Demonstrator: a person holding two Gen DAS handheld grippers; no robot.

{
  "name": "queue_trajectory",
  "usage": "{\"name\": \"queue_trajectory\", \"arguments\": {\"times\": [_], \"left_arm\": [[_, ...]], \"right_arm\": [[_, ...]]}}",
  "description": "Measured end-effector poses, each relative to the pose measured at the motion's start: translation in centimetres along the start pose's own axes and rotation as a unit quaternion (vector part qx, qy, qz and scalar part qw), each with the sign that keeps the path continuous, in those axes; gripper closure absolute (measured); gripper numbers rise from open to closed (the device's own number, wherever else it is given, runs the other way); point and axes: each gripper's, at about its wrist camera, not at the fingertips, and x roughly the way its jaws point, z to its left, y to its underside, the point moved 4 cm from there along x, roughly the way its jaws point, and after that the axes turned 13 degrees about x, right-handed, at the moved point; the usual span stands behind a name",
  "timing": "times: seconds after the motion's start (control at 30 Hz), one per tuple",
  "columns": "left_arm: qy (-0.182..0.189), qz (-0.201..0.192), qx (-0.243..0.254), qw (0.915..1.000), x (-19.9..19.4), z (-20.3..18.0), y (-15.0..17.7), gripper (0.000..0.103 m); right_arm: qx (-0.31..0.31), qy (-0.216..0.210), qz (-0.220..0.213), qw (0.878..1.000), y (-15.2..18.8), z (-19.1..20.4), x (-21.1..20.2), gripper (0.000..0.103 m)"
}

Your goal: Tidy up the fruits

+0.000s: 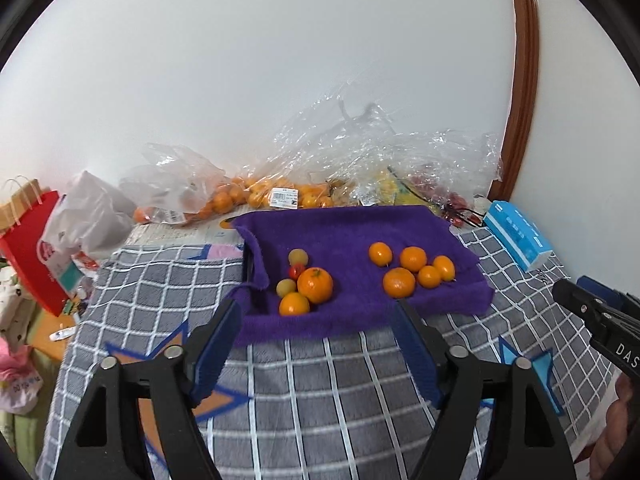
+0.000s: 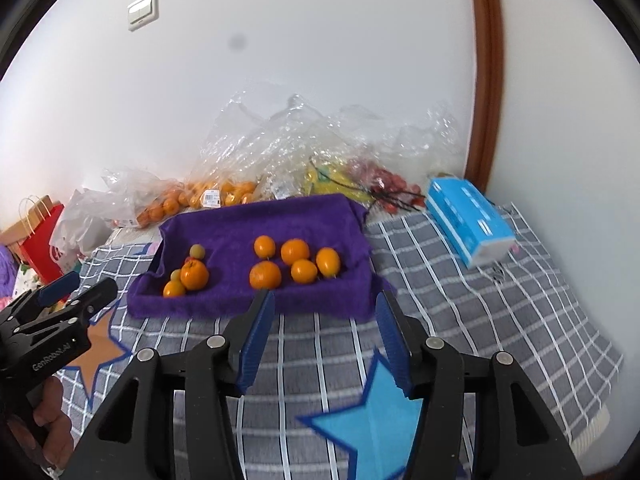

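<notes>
A purple towel (image 1: pixel 344 228) (image 2: pixel 248 220) lies on the grey checked blanket with two clusters of fruit. The left cluster has a big orange (image 1: pixel 315 285) (image 2: pixel 194 275), a smaller orange (image 1: pixel 294 305), two pale green fruits and a small red tomato (image 1: pixel 297 270). The right cluster holds several oranges (image 1: pixel 413 258) (image 2: pixel 295 252). My left gripper (image 1: pixel 316 312) is open and empty, just short of the towel's near edge. My right gripper (image 2: pixel 325 300) is open and empty, near the towel's near right edge.
Clear plastic bags with oranges (image 1: pixel 256 194) (image 2: pixel 200 196), yellow fruit and red tomatoes (image 2: pixel 394 184) lie against the wall behind the towel. A blue tissue box (image 1: pixel 520 236) (image 2: pixel 468 216) is at the right. A red paper bag (image 1: pixel 30 240) stands at the left.
</notes>
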Motion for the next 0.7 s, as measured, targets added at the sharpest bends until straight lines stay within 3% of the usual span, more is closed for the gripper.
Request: {"name": "queue_trajectory", "arguments": {"times": [0.23, 0.37, 0.7], "left_arm": [[-0.002, -0.022, -0.007, 0.9997, -4.7, -1.0, 0.9, 0.011], [-0.004, -0.038, -0.010, 0.9992, -7.3, -1.5, 1.3, 0.008], [-0.020, -0.058, -0.002, 0.9981, -10.7, -2.7, 1.5, 0.007]], "right_arm": [[-0.006, -0.024, -0.027, 0.999, 1.7, -0.6, -4.4, 0.016], [-0.021, -0.027, -0.041, 0.999, 2.3, -0.5, -7.1, 0.005], [-0.023, -0.036, -0.040, 0.998, 3.1, -0.7, -10.2, 0.005]]}}
